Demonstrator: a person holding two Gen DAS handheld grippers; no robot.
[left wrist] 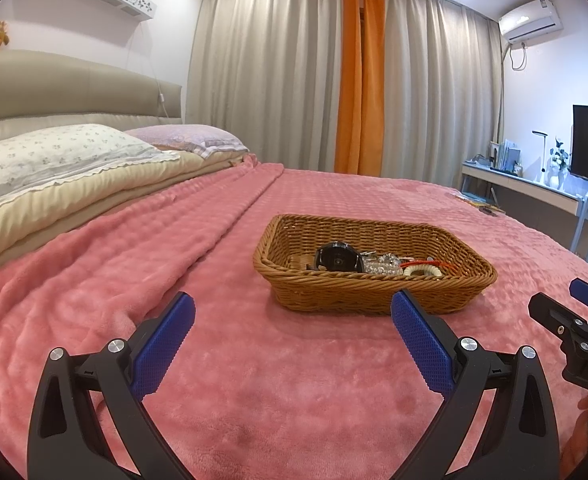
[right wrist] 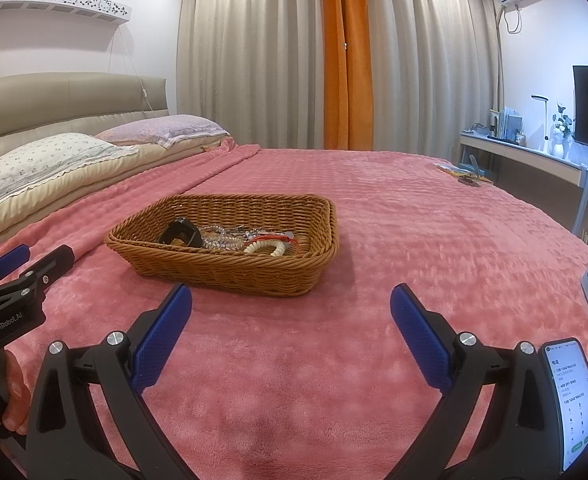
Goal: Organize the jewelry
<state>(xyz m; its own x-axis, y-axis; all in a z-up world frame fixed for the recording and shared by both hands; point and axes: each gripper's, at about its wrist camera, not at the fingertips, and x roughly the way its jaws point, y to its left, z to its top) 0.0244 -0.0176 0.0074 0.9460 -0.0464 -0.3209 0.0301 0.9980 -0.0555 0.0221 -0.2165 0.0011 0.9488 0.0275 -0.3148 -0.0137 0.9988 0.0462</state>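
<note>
Right under your nose is the pink blanket point(left wrist: 294, 380) on the bed, with nothing on the near stretch between you and the work. Both tools are spread wide and holding nothing: the left tool point(left wrist: 292, 312) and the right tool point(right wrist: 291, 304) each hang just above the blanket, blue pads well apart.

Everything you care about is in the wicker basket point(right wrist: 221, 270), sitting on the blanket ahead of both tools. From the left tool it lies ahead and a bit to the right; from the right tool it's ahead and off to the left. So it sits roughly between your two hands, and I'd guess the left one is slightly nearer, since the basket's near rim comes almost up to its right pad in that view.

The jewelry is bunched along the near side of the basket floor: a black watch point(left wrist: 340, 259) at the left end, clear crystal beads point(left wrist: 378, 266) in the middle, and a white bead bracelet point(right wrist: 263, 247) with a red cord point(right wrist: 273, 237) at the right end. That row runs left to right, along the basket's long side. My read: left tool for the watch, right tool for the white bracelet, coming down over the near rim.
</note>
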